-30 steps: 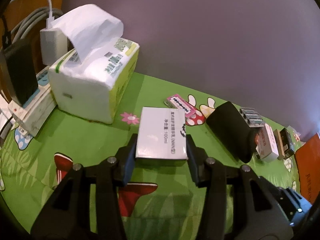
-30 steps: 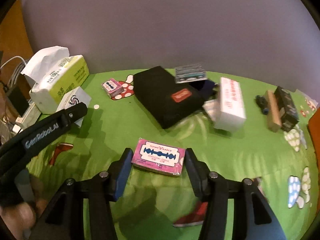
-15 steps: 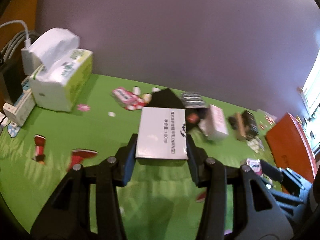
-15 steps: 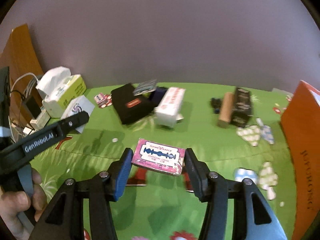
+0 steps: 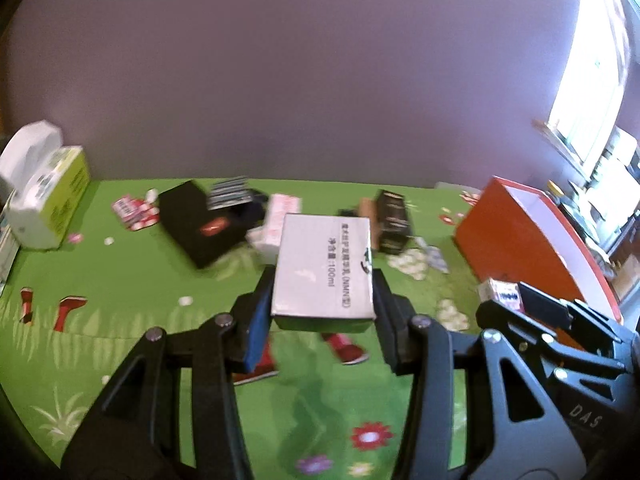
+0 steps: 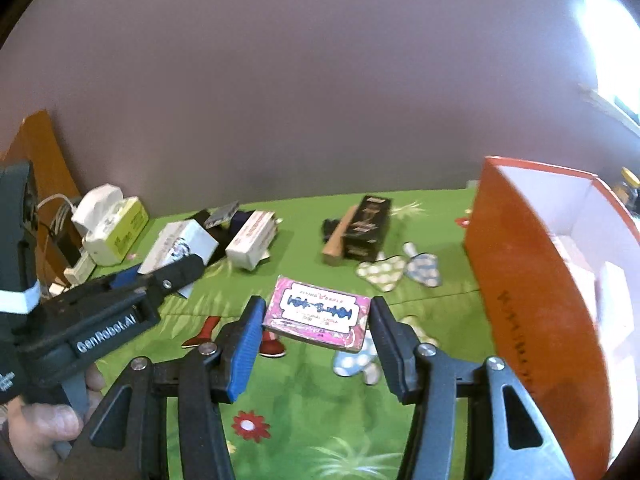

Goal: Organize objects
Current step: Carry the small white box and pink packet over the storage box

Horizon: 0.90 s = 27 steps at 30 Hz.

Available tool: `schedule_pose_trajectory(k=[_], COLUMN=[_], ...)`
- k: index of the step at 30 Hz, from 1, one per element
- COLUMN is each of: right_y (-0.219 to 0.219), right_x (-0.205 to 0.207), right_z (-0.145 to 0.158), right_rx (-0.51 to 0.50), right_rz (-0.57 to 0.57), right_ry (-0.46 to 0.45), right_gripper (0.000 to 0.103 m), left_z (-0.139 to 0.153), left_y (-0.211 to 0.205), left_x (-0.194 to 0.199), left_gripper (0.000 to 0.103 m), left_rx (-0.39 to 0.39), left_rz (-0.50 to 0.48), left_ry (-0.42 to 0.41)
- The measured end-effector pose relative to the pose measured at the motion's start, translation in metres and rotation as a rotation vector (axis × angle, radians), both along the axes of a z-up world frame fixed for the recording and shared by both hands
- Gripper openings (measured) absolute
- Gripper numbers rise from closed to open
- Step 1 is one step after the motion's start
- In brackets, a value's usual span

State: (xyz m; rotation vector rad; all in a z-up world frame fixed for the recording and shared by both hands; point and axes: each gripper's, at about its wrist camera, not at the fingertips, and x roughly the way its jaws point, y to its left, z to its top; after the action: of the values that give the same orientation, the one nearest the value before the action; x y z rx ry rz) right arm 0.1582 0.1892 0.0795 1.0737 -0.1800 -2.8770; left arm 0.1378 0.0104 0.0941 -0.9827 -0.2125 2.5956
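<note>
- The left gripper (image 5: 323, 308) has its jaws clenched on a white carton (image 5: 325, 270) with black printed text on its top face, held level above the green cartoon-print tabletop (image 5: 120, 280).
- The right gripper (image 6: 316, 330) has its jaws clamped on a pink razor-blade box (image 6: 318, 316) with a blue blade drawing, also held off the tabletop and slightly tilted.
- In the left wrist view the right gripper (image 5: 508, 300) shows at the lower right with the pink box in it, just in front of the orange box (image 5: 520, 240).
- In the right wrist view the left gripper (image 6: 172, 276) reaches in from the left, a hand (image 6: 44, 428) around its handle.
- The orange box (image 6: 520, 280) stands open at the right edge of the tabletop; its inside is white, and what lies in it is too blurred to name.
- Behind the held carton lie a black pouch with a red label (image 5: 200, 224), a white-and-red box (image 6: 252, 242), a black carton (image 6: 366, 228) and a wooden block (image 6: 338, 240) touching its left side.
- A second small pink box (image 5: 126, 208) lies left of the pouch.
- A tissue pack (image 5: 48, 196) with a sheet pulled up stands at the far left, near a power strip and cables (image 6: 68, 248).
</note>
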Motion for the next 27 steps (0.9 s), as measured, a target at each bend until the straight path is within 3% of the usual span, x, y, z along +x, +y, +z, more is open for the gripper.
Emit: schedule_pose_trajectory(k=[7, 15, 27], right_y=[0.046, 0.104, 0.187], right_x=[0.028, 0.058, 0.072], right_z=[0.019, 0.038, 0.034], right_rx=[-0.006, 0.076, 0.083], right_rz=[-0.042, -0.144, -0.325], right_ry=[0.037, 0.079, 0.035], right_gripper=[0.054, 0.054, 0.054], left_z=[0.015, 0.030, 0.044], left_y=[0.052, 0.124, 0.222], left_x=[0.020, 0.048, 0.068], left_gripper=[0.050, 0.050, 0.050], left_rx=[-0.010, -0.025, -0.095], left_rz=[-0.107, -0.271, -0.452], left_ry=[0.024, 0.064, 0.134])
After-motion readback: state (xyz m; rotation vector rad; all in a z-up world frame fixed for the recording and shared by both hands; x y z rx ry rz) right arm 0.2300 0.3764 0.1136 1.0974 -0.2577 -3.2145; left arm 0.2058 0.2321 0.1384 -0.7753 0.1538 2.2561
